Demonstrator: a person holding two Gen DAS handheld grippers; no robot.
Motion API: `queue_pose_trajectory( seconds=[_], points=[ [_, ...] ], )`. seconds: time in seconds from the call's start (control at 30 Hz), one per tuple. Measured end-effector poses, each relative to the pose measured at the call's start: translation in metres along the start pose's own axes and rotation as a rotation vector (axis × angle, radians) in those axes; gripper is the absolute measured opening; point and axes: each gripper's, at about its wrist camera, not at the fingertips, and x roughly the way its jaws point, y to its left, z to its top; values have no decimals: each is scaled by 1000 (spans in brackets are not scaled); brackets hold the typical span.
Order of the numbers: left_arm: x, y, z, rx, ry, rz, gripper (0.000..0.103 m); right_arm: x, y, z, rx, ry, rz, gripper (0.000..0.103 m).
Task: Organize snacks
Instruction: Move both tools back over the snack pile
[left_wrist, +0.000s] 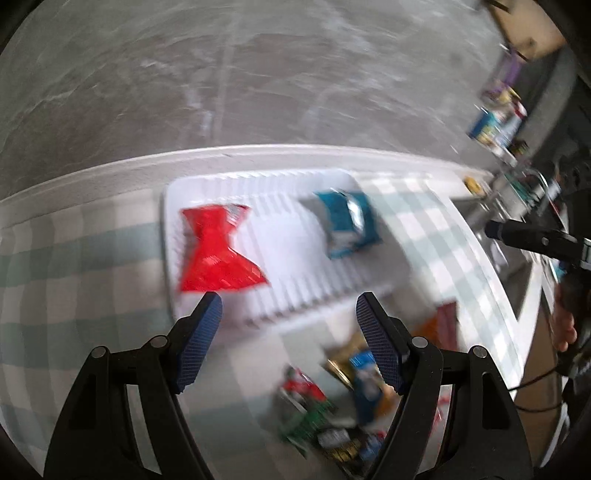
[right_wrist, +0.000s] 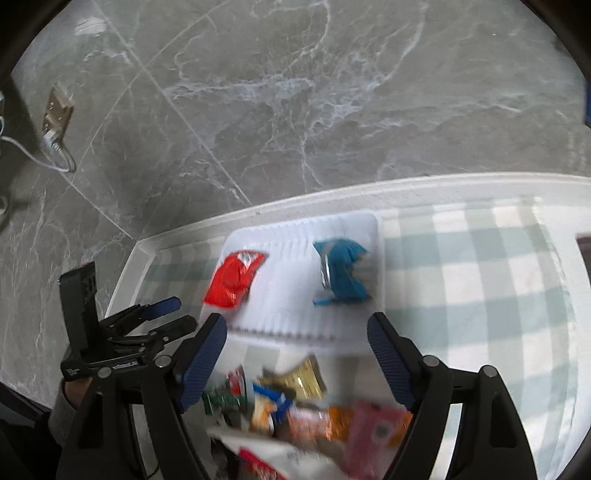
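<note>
Both views were motion-blurred, so no print on any packet was readable. The loose snack pile (right_wrist: 295, 402) at the near edge of the checked tablecloth (right_wrist: 480, 280) was the worst: smeared green, gold, blue, orange and pink wrappers, partly hidden behind the gripper fingers and cut off by the bottom of the frame. Packet count could not be told.

The white ribbed tray (left_wrist: 295, 291) sat on the cloth near the table's far edge. A red packet (left_wrist: 216, 251) lay at its left end and a blue packet (left_wrist: 347, 221) at its right end, well apart.

Left gripper (left_wrist: 288, 314) was tilted down over the near edge of the tray, jaws apart, nothing between the pads. Right gripper (right_wrist: 295, 332) had the same pose over the gap between tray and pile, jaws apart and empty.

In the right wrist view the left gripper appeared at lower left with a sleeve (right_wrist: 62, 410) behind it. In the left wrist view a hand (left_wrist: 563, 325) showed at the right edge, mostly cropped.
</note>
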Motion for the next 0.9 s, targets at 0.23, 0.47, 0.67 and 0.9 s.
queue_pose_trajectory(
  seconds=[0.23, 0.47, 0.67, 0.9],
  points=[
    [-10, -64, -43, 210, 51, -86, 74, -14, -28, -64, 78, 24, -65, 81],
    [-2, -135, -78, 503, 125, -143, 74, -1, -56, -109, 193, 64, -78, 80],
    [15, -169, -92, 682, 169, -131, 74, 12, -62, -122, 229, 65, -57, 81],
    [45, -182, -96, 810, 223, -101, 74, 31, -61, -125, 232, 77, -46, 78]
  ],
)
